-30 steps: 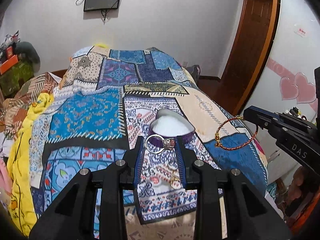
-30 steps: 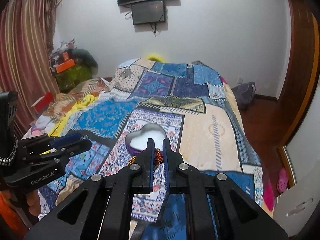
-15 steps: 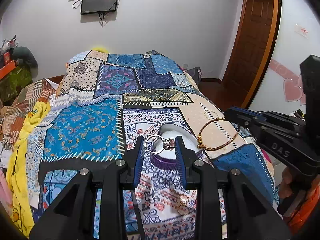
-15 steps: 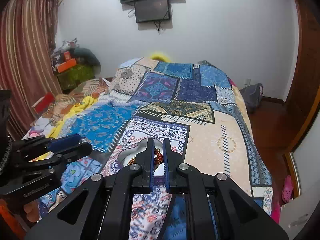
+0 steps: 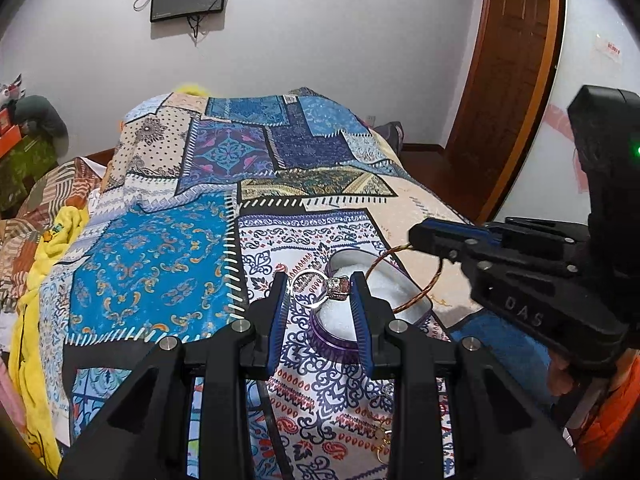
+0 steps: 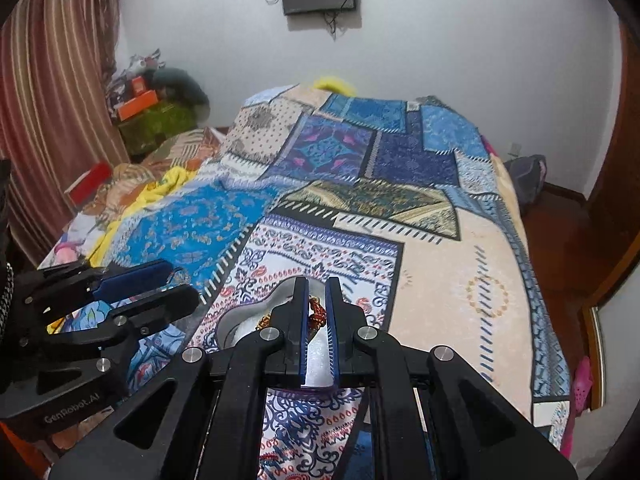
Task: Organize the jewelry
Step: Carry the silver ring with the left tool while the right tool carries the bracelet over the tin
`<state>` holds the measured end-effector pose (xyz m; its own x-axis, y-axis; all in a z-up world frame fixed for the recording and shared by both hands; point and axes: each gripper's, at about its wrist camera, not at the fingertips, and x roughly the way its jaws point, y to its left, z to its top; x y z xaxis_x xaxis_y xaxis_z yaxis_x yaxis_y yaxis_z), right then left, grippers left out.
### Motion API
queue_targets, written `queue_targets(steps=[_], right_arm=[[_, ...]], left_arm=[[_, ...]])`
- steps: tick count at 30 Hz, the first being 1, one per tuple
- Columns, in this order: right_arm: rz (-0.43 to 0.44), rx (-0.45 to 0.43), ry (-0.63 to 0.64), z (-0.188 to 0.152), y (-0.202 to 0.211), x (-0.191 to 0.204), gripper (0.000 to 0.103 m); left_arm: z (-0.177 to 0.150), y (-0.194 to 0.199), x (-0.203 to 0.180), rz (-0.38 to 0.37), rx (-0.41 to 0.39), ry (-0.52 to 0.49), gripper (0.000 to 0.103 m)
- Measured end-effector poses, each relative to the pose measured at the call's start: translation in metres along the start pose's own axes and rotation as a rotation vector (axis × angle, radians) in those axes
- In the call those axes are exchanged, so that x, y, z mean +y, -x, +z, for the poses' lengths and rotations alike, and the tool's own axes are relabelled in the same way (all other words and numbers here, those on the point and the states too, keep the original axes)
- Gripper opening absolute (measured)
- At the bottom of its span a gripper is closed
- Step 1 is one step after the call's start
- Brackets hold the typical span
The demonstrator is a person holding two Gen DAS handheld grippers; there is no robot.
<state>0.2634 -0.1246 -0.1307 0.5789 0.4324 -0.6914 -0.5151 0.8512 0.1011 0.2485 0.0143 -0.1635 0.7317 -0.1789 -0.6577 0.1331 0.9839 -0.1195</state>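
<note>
My left gripper (image 5: pixel 320 286) is shut on a silver ring with a pink stone (image 5: pixel 318 287), held just above the left rim of a purple heart-shaped box (image 5: pixel 340 346) with white lining on the bedspread. My right gripper (image 6: pixel 317 292) is shut on a red and gold bracelet (image 6: pixel 314 314) and holds it over the same box (image 6: pixel 240 322). In the left wrist view the bracelet (image 5: pixel 424 288) hangs from the right gripper (image 5: pixel 424 236) over the box's right side. The left gripper (image 6: pixel 176 280) shows at the left of the right wrist view.
A patchwork bedspread (image 5: pixel 168 264) covers the bed. Small gold jewelry (image 5: pixel 386 434) lies on it near my left gripper's base. A yellow blanket (image 5: pixel 44 264) lies along the left edge. A wooden door (image 5: pixel 508 80) stands at the right.
Both grippers have moved forward over the bed to the box. The ring now sits over the box's left rim and the bracelet hangs over its inside.
</note>
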Motion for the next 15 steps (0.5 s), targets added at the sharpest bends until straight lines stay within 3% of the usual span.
queue_targets(steps=[7,15], right_arm=[[0.021,0.101,-0.009,-0.007,-0.024,-0.007,0.007],[0.051,0.146,-0.024,-0.013,-0.028,-0.013,0.007]], left_arm=[[-0.003,-0.022,-0.003,-0.027,0.059,-0.024,0.03],[-0.009,-0.038,-0.01,-0.022,0.1,-0.054,0.03]])
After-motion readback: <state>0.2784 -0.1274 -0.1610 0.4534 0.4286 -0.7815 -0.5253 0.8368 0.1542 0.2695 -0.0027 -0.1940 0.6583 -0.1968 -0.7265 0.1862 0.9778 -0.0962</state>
